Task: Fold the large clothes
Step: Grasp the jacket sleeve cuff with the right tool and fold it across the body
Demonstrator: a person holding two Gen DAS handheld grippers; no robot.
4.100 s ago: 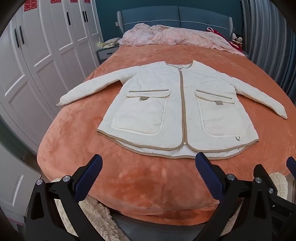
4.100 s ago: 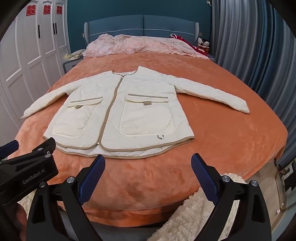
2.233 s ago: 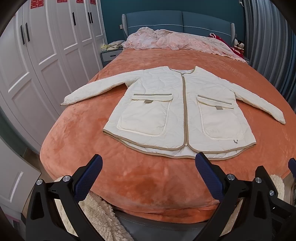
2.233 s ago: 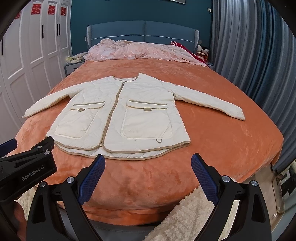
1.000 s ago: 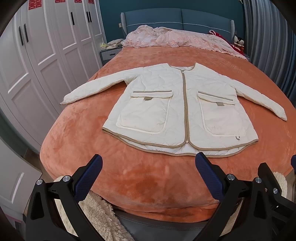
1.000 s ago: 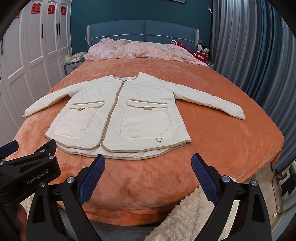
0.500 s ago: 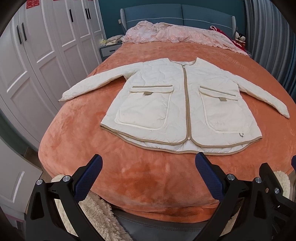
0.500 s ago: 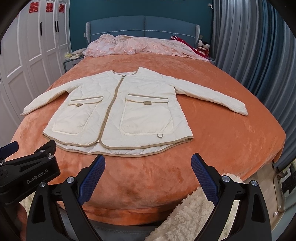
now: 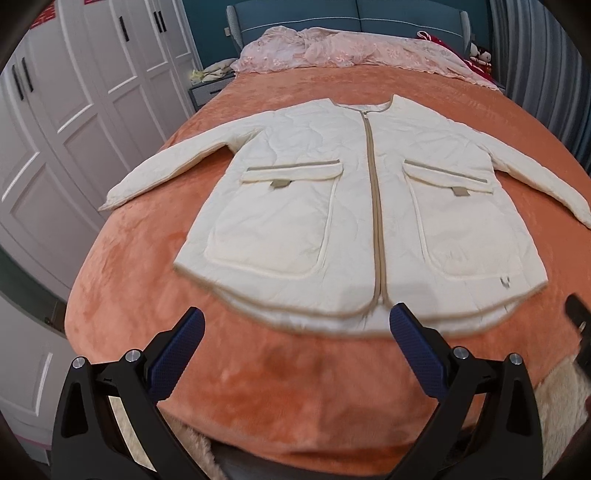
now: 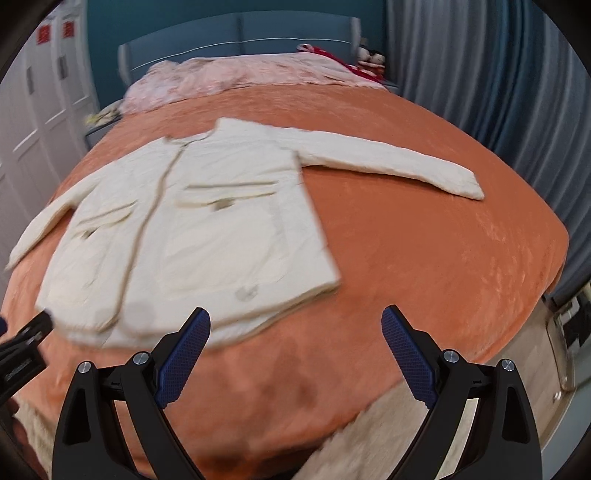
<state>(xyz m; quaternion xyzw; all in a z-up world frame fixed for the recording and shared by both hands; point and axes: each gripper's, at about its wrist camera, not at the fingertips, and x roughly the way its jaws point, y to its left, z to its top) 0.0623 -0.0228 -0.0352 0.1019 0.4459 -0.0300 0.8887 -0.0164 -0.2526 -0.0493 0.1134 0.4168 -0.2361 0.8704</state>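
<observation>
A cream quilted jacket with tan trim and two large flap pockets [image 9: 328, 206] lay flat, front up and zipped, on the orange plush blanket [image 9: 295, 373] that covered the bed, its collar toward the blue padded headboard [image 9: 354, 14] and its hem toward the foot. Both sleeves were spread out to the sides, and the right sleeve [image 10: 391, 158] ran long and straight across the blanket. The left gripper [image 9: 297, 338] hung over the foot of the bed with its blue-padded jaws spread wide and nothing between them, its tips just short of the jacket's hem. The right gripper [image 10: 295, 336] was likewise wide open and empty, near the hem's right corner; that view was blurred, so contact could not be judged. A crumpled pink floral quilt [image 9: 354, 48] lay by the headboard. White panelled wardrobe doors [image 9: 74, 92] stood along the left of the bed, and grey-blue pleated curtains [image 10: 491, 74] hung on the right. A cream fluffy rug [image 10: 388, 424] showed below the bed's foot.
</observation>
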